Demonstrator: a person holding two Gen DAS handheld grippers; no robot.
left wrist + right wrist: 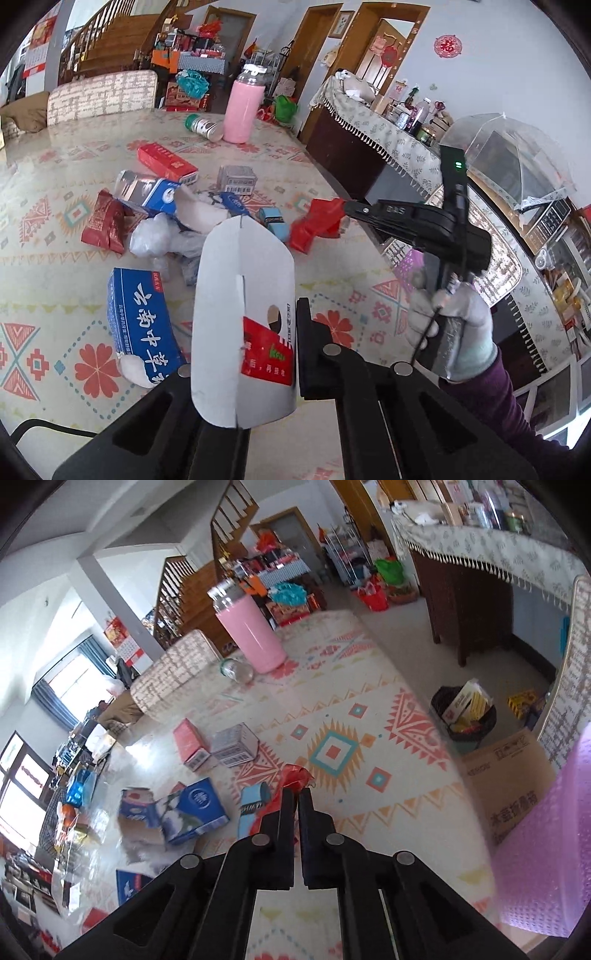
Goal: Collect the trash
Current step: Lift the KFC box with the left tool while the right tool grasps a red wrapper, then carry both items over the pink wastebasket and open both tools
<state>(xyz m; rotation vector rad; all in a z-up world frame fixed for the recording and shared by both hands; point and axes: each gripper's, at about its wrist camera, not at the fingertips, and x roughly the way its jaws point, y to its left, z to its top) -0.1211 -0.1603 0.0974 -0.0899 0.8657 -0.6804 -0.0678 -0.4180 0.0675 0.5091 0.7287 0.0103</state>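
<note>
A: Why is the left gripper [255,354] pinching that flattened white carton [243,317]?
B: To bin it. The right gripper [295,797] nips a red wrapper [293,775]; the waste basket [463,716] stands beside the table [332,664].

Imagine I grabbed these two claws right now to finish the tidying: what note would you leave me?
Left claw: shut on a flattened white cardboard carton with a red label.
Right claw: shut on a crumpled red plastic wrapper, held above the patterned tablecloth.
Bin: a black basket on the floor past the table edge, already holding some boxes.
Left on the table: blue-and-white boxes, a red box, a grey box, a dark red packet, clear plastic bags.
Next, probably: drop both held pieces in the basket, then return for the rest.
</note>
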